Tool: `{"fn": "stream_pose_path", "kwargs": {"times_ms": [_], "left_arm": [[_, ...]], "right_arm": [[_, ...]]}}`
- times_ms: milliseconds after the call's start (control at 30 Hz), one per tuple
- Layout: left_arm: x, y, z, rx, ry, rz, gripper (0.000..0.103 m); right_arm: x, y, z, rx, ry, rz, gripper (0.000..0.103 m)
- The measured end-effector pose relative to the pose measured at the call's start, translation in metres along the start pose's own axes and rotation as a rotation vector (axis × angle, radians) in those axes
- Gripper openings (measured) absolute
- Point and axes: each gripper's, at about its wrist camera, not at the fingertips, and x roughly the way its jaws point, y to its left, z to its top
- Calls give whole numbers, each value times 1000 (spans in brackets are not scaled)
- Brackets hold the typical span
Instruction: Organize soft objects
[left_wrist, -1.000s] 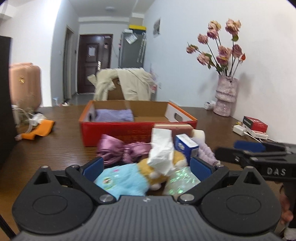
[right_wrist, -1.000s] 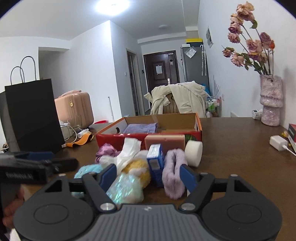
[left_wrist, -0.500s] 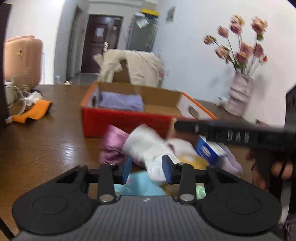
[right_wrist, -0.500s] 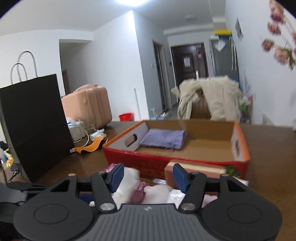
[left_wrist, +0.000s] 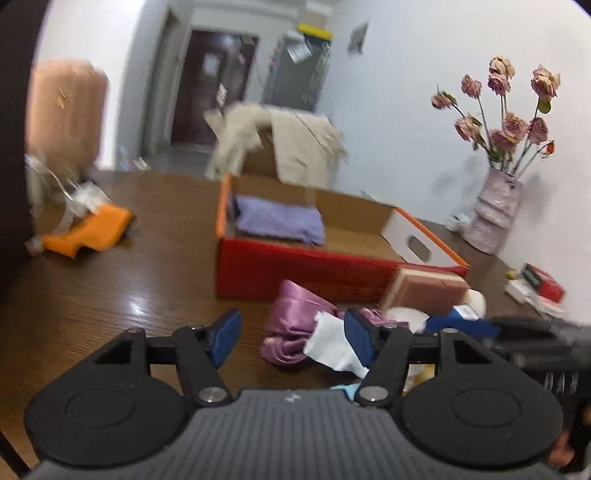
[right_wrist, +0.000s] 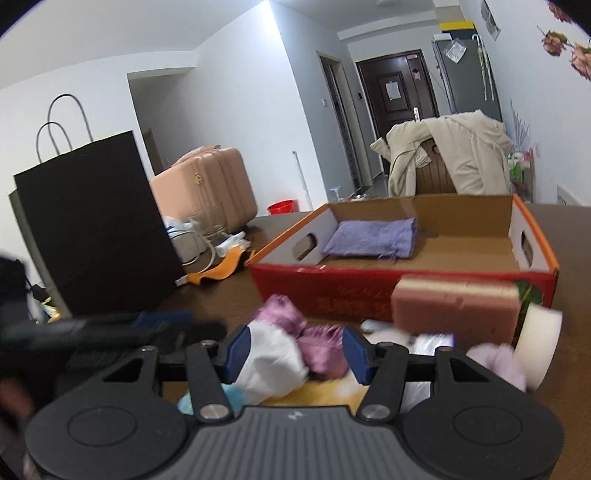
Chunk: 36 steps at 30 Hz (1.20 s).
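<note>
A red cardboard box (left_wrist: 295, 260) (right_wrist: 332, 288) holds a folded purple cloth (left_wrist: 279, 219) (right_wrist: 373, 238). In front of it lies a pile: pink satin cloth (left_wrist: 291, 321) (right_wrist: 299, 332), white tissue (left_wrist: 330, 345) (right_wrist: 271, 360), pink sponge block (left_wrist: 424, 291) (right_wrist: 454, 306), a white roll (right_wrist: 535, 354). My left gripper (left_wrist: 291, 336) is open and empty, left of the pile, its right finger touching the tissue. My right gripper (right_wrist: 295, 354) is open around the tissue and satin cloth, not closed on them. Each gripper shows blurred in the other view.
A black paper bag (right_wrist: 88, 229) and an orange item with cables (left_wrist: 88, 232) stand at the left. A vase of dried roses (left_wrist: 495, 218) and a red packet (left_wrist: 543, 282) are at the right. A chair with a beige coat (right_wrist: 454, 158) is behind the wooden table (left_wrist: 110, 280).
My left gripper opened, let go of the white tissue and shifted left. My right gripper came down over the tissue and satin cloth, still open.
</note>
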Motion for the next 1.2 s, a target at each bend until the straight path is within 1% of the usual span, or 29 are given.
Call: {"fn": "stream_pose_path", "kwargs": {"times_ms": [33,67,100,133,167,200,233,267,300,333,400,500,700,800,867,933,967,1000,1067,1133,1200], "left_arm": [[6,2,2,-21,25,-39,62],[12,3,3,-35,45,-69,57],[18,1,4,-48,67,-79,42],[22,0,3,-52,86,-91,34],[25,-2,1,-48,96,-105,20],[27,-4,0,-47,104,-115,9],[27,-4,-2,-50,105,-125,8],[27,-5,-3,-54,104,-131,5],[24,-6,-5,-58,101,-130,2],[19,-7,-6,-55,92,-133,2],[3,-11,-5,-44,54,-145,1],[-30,-21,-3,-24,-11,-169,1],[-78,-49,-3,29,-88,-200,1],[-89,-63,0,49,-103,-213,1],[-89,-71,4,63,-105,-220,1],[-82,-79,10,64,-106,-225,4],[-76,-80,14,47,-117,-216,12],[-67,-81,19,44,-118,-211,39],[-49,-81,29,33,-98,-209,76],[-27,-80,43,12,-82,-233,74],[1,-80,64,-3,-52,-282,72]], "right_arm": [[0,4,-3,-2,6,12,55],[2,8,-5,-5,12,24,53],[4,12,-7,-8,18,26,52],[8,15,-9,-16,29,18,48],[11,18,-11,-26,40,0,41],[14,21,-12,-36,50,-24,39],[16,23,-13,-47,56,-44,34],[16,24,-14,-47,54,-52,27],[15,23,-14,-39,52,-58,22],[14,24,-14,-34,52,-60,19],[7,26,-13,-35,39,-73,16],[-13,35,-8,-60,-6,-67,16],[-62,52,-3,-93,-93,-29,15],[-85,54,-2,-102,-130,-43,15],[-97,50,-1,-99,-145,-38,15],[-106,44,2,-101,-159,-46,15],[-109,39,4,-105,-165,-50,15],[-110,34,7,-103,-169,-49,15],[-111,19,18,-92,-180,-49,15],[-109,1,31,-93,-182,-47,15],[-101,-19,49,-86,-169,-41,15]]}}
